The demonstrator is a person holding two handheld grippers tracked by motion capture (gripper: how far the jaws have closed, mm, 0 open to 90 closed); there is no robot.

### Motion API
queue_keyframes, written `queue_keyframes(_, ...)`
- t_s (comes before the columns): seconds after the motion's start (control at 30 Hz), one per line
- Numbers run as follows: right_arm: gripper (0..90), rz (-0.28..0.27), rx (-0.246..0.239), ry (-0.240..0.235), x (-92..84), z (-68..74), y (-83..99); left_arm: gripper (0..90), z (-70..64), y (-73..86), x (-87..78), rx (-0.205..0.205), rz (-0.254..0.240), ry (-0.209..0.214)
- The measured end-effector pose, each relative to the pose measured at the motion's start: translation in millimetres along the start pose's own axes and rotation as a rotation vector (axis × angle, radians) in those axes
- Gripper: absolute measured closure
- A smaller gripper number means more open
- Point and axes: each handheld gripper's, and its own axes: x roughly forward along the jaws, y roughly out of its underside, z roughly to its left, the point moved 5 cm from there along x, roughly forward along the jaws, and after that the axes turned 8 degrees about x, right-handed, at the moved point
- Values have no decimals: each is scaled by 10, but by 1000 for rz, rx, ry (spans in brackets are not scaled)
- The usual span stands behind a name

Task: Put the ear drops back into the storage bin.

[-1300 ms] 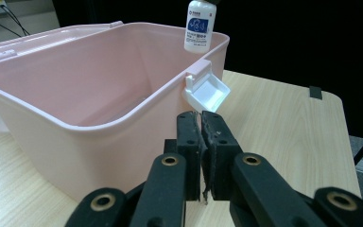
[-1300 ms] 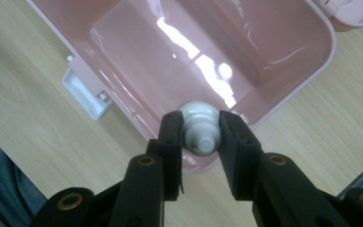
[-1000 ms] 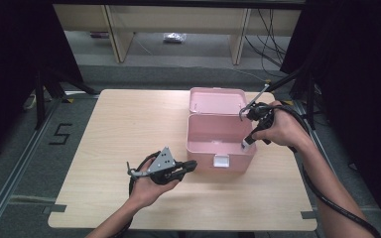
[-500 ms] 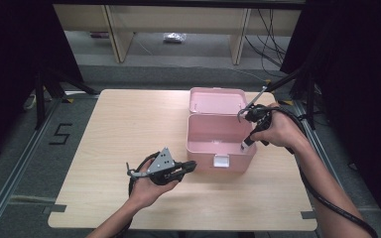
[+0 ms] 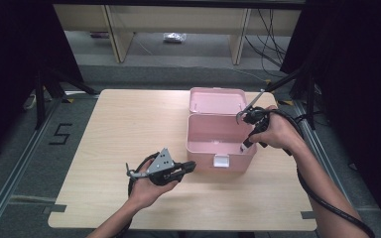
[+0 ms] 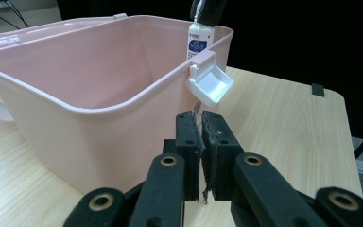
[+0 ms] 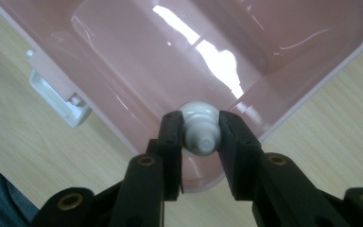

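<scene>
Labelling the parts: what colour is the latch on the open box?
White, on the pink box; the latch shows best in the left gripper view.

Two hand-held grippers, one clamped, one pressed shut

The right hand-held gripper [image 5: 245, 145] is pointed steeply downward by a bent wrist, its black jaws clamped on a small white plastic bottle [image 7: 199, 128]. The left hand-held gripper [image 5: 190, 166] is held level in the left hand [image 5: 148, 187], jaws pressed together, forearm raised from below.
</scene>
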Motion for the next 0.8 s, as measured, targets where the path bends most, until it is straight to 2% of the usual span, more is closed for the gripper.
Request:
queue_keyframes(0.1,722,6,-15,4,29,-12,-1,849,-1,2,4,0,-4,1)
queue_keyframes(0.2,722,20,6,-1,41,6,-5,849,0,6,-2,-4,2,-3)
queue_keyframes(0.3,722,18,-9,4,60,-11,-8,848,3,8,-4,-1,4,-2)
queue_keyframes(0.8,722,19,37,-1,146,-33,-8,848,1,20,-3,-9,3,-2)
